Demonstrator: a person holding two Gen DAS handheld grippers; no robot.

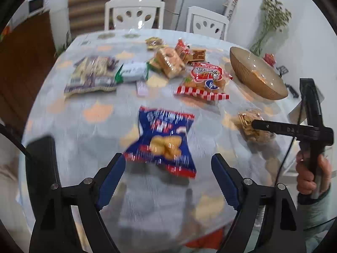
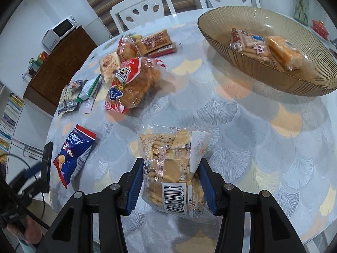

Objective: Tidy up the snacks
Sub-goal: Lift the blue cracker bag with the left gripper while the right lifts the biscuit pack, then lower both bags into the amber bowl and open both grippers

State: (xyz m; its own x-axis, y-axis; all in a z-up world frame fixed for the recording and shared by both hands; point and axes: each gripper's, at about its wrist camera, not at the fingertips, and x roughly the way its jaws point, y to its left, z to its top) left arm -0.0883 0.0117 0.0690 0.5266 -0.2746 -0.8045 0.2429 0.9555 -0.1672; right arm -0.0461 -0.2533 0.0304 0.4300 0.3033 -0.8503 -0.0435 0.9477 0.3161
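Two claws work over a round desk (image 2: pixel 263 113) with a shell-patterned cover. The right claw (image 2: pixel 171 182) is clamped on a clear cracker bag (image 2: pixel 172 164), blue pads pressing both its sides, barcode end nearest the camera. The left claw (image 1: pixel 168 179) stands wide apart, gripping nothing, above a blue biscuit packet (image 1: pixel 166 143) that lies flat on the desk; that view is blurred.

One ribbed amber glass bowl (image 2: pixel 273 78) sits at the far right side of the desk. It contains two packets: one of stick biscuits (image 2: pixel 248 44) and one orange-tinted wafer pack (image 2: pixel 284 52), touching each other.

Loose on the desk beyond the blue packet: one red-and-white striped bread bag (image 2: pixel 130 84), one green-and-white packet (image 2: pixel 89 88), one grey-purple pouch (image 2: pixel 70 97), and a cluster of about four small cake and biscuit packs (image 2: pixel 143 44) packed close together; the exact count is hard to tell.

Two white chairs (image 2: pixel 147 6) stand behind the desk
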